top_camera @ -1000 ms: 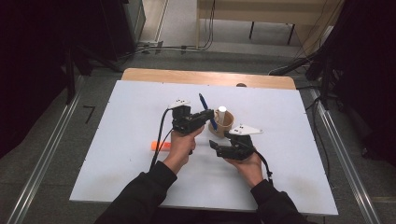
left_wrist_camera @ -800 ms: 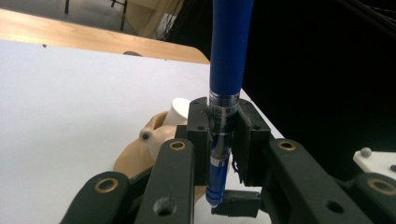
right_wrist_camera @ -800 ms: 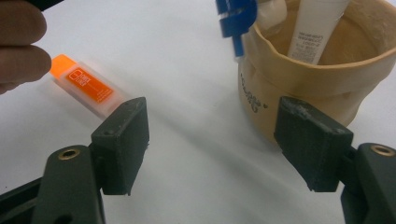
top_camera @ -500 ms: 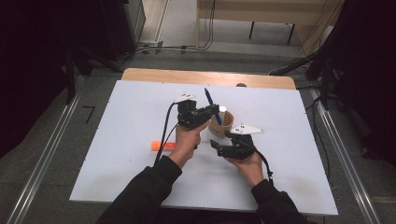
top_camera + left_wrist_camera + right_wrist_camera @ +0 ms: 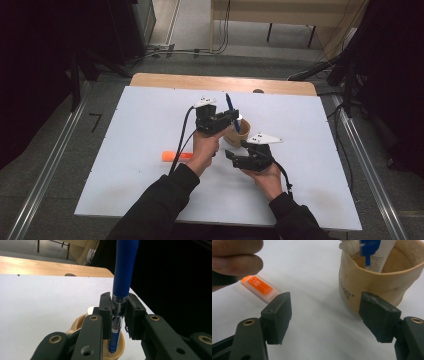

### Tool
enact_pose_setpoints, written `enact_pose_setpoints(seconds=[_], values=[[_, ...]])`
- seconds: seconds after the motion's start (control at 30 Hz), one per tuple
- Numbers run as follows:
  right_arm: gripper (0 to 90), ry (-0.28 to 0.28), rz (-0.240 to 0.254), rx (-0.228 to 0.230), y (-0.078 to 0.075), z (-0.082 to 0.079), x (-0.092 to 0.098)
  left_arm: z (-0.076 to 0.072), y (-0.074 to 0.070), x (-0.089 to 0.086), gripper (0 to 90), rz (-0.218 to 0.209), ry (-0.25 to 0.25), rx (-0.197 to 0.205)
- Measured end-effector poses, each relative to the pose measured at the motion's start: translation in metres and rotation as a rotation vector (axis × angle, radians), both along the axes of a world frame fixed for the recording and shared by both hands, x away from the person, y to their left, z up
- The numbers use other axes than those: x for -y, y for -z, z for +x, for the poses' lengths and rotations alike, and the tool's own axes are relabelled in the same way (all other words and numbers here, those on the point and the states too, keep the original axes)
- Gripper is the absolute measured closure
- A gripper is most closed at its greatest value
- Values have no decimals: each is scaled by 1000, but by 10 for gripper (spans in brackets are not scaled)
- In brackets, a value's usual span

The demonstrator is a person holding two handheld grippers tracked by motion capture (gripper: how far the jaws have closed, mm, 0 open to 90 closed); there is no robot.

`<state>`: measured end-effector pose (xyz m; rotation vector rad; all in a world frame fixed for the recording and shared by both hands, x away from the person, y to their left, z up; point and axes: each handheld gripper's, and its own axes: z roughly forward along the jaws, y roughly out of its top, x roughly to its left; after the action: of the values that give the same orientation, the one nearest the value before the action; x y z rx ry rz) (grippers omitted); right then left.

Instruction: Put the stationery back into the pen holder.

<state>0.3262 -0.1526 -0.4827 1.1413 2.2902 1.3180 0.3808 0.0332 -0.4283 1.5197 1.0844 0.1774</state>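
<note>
Left to right: orange marker [image 5: 176,156] is lying flat on the tabletop [image 5: 125,150]; the left hand-held gripper [image 5: 231,118] is clamping a blue pen [image 5: 121,282], long axis near upright, lower tip dipping inside the tan cup [image 5: 239,134] directly beneath; the right hand-held gripper [image 5: 234,156] is waiting open and empty, just beside the cup, nearer the onlooker

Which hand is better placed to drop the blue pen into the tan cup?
Left. The left gripper is shut on the blue pen, whose tip is already over the tan cup. The right gripper is open beside the cup, holding nothing.
</note>
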Motion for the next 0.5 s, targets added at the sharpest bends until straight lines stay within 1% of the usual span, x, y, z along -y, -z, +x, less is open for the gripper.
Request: enact_pose_setpoints(seconds=[0.17,0.3,0.5], values=[[248,1,1,-1,0,0,0,1,2,3,765,12,-4,7],[248,0,2,-2,0,0,0,3,2,4,672,25,-3,21],[248,-1,2,-5,1,0,0,3,0,4,545,39,-7,23]])
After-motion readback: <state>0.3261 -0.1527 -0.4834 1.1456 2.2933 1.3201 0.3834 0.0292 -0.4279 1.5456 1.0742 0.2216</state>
